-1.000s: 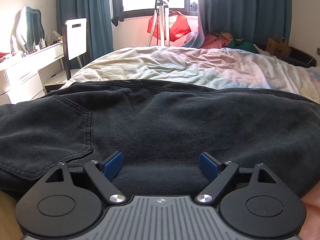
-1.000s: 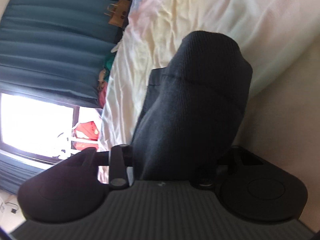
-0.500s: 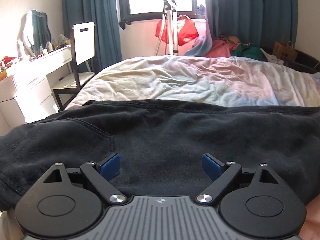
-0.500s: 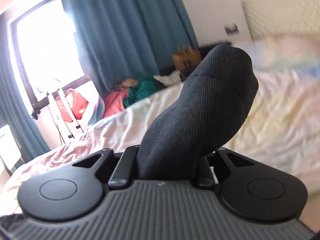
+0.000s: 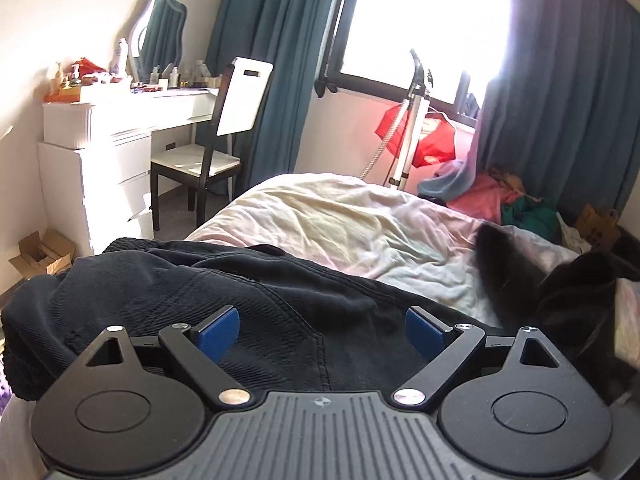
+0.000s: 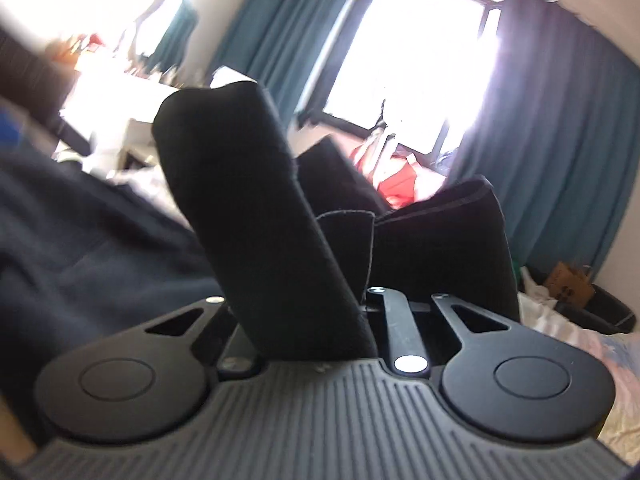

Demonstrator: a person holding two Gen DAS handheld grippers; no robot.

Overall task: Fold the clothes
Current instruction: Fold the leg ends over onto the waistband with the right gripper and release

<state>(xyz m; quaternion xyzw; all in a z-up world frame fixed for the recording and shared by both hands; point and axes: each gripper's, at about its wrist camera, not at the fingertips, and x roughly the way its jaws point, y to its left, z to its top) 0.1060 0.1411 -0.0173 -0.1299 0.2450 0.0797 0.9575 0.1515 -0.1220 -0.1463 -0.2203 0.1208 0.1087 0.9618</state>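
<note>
The left gripper (image 5: 322, 330) hovers with jaws spread wide over the black trousers (image 5: 280, 320) lying across the near edge of the bed (image 5: 340, 216). The right gripper (image 6: 316, 320) is clamped on a fold of the same dark cloth, which stands up between its jaws.

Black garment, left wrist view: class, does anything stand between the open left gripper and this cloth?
Nothing visible does. The black garment lies directly between and ahead of the left gripper, whose blue fingertips stand wide apart over the cloth. Only the bed sheet lies beyond.
</note>
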